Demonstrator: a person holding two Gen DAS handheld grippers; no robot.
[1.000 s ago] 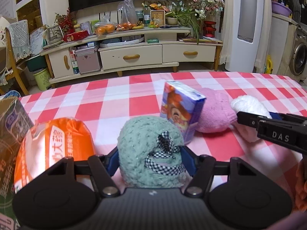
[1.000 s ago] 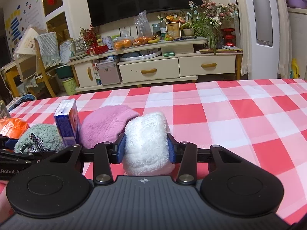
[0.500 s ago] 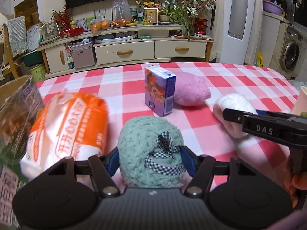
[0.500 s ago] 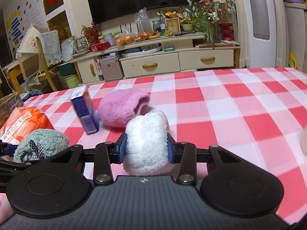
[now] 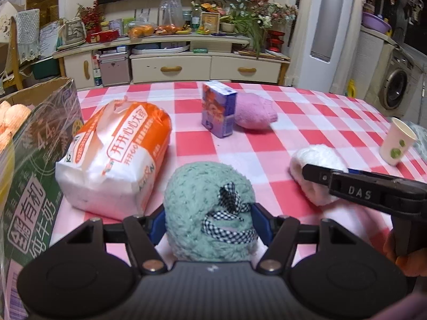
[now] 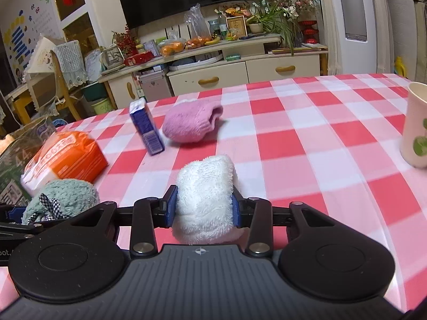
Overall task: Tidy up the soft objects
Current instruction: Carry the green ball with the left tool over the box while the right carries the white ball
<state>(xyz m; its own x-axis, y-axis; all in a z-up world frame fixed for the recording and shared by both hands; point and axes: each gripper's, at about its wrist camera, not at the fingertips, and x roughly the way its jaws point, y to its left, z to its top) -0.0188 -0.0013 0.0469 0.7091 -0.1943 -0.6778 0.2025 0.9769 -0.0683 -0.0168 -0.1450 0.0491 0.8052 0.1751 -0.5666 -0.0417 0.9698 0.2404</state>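
Note:
My left gripper is shut on a fluffy green soft piece with a checked ribbon, held just above the checked tablecloth. My right gripper presses its blue pads on a fluffy white soft piece, and its jaws are closing further on it. In the left wrist view the white piece and the right gripper lie to the right. The right wrist view has the green piece at lower left. A pink soft piece lies on the cloth farther back.
A purple carton stands beside the pink piece. An orange and white bag lies on the left, next to a green cardboard box. A paper cup stands at the right. A cabinet stands beyond the table.
Both grippers have drawn back towards the near side with their soft pieces. The carton and pink piece look farther off, and the bag, box and cup have come into view.

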